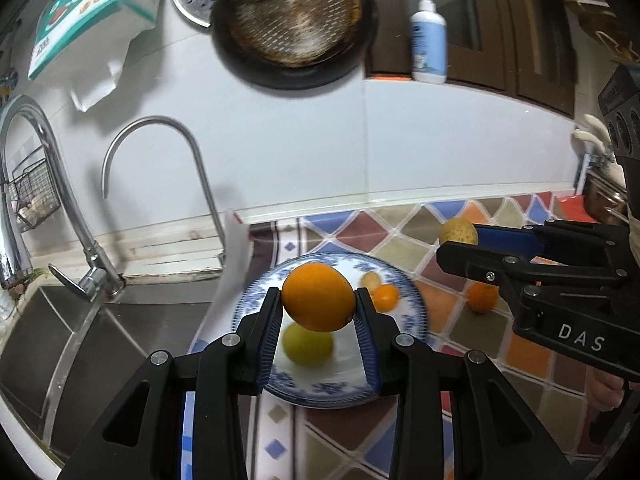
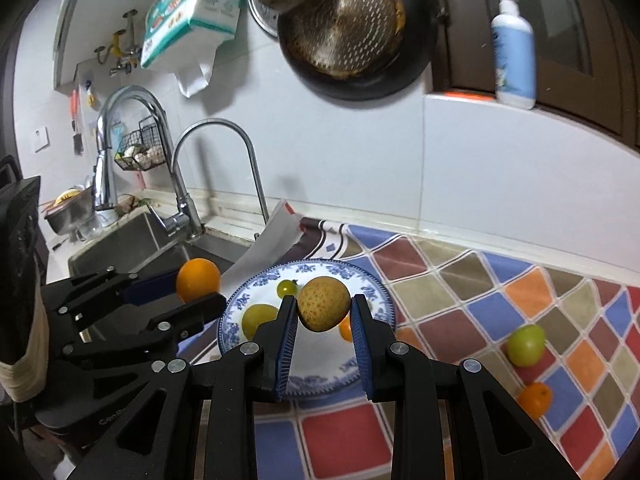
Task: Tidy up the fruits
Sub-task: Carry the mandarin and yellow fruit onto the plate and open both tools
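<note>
Left tool (image 1: 318,300) grips a round orange fruit (image 1: 318,297) above the blue-and-white patterned china plate (image 1: 404,300). Right tool (image 2: 323,310) clamps a speckled yellow-brown pear (image 2: 323,305) over the same plate, which sits on the bench's colourful diamond-patterned cloth (image 2: 500,300); a yellow-green fruit (image 2: 259,320) lies on it.

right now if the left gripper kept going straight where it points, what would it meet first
Most likely the blue-and-white plate. The left gripper, shut on an orange, angles down over it, and a yellow-green fruit on the plate sits right under the jaws, so that fruit might be touched first. Depth is unclear.
</note>
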Demonstrator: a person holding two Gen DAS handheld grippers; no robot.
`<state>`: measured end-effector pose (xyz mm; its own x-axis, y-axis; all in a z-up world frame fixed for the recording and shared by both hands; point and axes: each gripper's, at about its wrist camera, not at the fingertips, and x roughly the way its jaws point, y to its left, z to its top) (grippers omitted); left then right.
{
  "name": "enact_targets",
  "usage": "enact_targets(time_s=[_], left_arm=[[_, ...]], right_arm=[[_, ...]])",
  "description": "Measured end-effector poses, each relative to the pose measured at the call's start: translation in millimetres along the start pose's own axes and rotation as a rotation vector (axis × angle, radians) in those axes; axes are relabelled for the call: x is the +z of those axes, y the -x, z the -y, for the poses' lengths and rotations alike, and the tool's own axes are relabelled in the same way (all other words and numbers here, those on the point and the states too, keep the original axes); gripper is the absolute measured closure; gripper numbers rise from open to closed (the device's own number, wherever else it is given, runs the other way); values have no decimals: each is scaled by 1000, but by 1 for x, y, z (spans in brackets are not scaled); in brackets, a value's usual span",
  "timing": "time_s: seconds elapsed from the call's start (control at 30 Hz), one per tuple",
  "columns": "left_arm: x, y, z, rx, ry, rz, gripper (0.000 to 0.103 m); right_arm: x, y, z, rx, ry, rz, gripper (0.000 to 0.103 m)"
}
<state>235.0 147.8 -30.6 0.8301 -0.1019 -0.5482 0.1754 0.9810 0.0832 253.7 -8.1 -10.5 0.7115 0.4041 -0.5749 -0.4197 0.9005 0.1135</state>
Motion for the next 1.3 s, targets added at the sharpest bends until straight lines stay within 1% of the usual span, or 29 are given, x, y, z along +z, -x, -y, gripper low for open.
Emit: enact_targets(time_s=[0.17,0.3,0.53,0.6,0.83,1.07,1.13,1.17,1.2,1.3], left_arm=[[-3,-25,-20,23,24,-39,67],[-4,-44,-31,23,34,-67,67],[-7,-83,-43,10,38,-133,67],[-8,-91,-45,22,35,-147,67],[-7,-105,-46,2,34,-158,67],[-6,-111,-41,-20,34,-161,67],[-4,-109,-41,-18,36,-152,65],[-4,-109,-40,-17,37,-149,61],[-3,-107,-40,-15,39,-146,60],[-3,-99,-40,-12,51,-139,60]], right_arm=[[4,-36,-5,12,-21,-53,75],[4,-64,-5,16,-41,-100,75],[-1,-103,-3,7,-54,-158,75],[-3,-113,-2,4,-61,-177,75],[-9,-128,1,-8,-70,-199,75],[-9,-131,6,-12,-83,-193,75],[-8,-131,7,-17,-88,-187,74],[-7,-130,8,-21,-91,-184,73],[-7,-129,8,-21,-93,-185,72],[-6,-122,9,-28,-95,-174,71]])
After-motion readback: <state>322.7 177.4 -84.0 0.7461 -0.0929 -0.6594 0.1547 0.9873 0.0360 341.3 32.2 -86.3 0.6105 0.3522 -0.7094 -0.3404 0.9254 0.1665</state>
